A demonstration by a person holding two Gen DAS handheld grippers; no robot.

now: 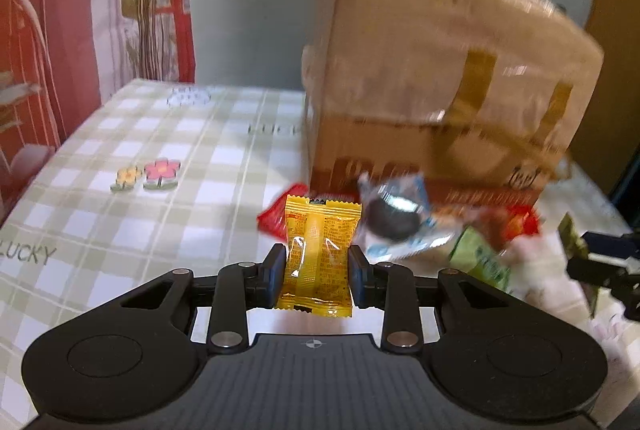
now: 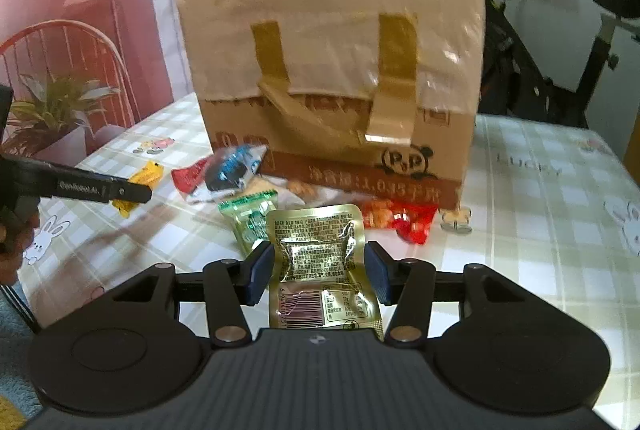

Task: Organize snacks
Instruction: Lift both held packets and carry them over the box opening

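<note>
In the left wrist view my left gripper (image 1: 318, 260) is shut on a yellow snack packet (image 1: 320, 242), which stands upright with the pads pressed on its two sides. Behind it several loose packets lie against a taped cardboard box (image 1: 440, 70): a red packet (image 1: 270, 220), a blue-and-white cookie packet (image 1: 396, 222) and a green packet (image 1: 482, 264). In the right wrist view my right gripper (image 2: 320, 270) is shut on a gold foil packet (image 2: 316, 258), printed side up. The same heap (image 2: 240, 170) lies at the foot of the box (image 2: 332, 50).
The table wears a green checked cloth (image 2: 540, 230) with cartoon prints. In the right wrist view a finger of the left gripper (image 2: 104, 190) and a hand (image 2: 12, 242) show at the left. A potted plant (image 2: 52, 118), a red chair (image 2: 80, 42) and an exercise bike (image 2: 560, 50) stand beyond the table.
</note>
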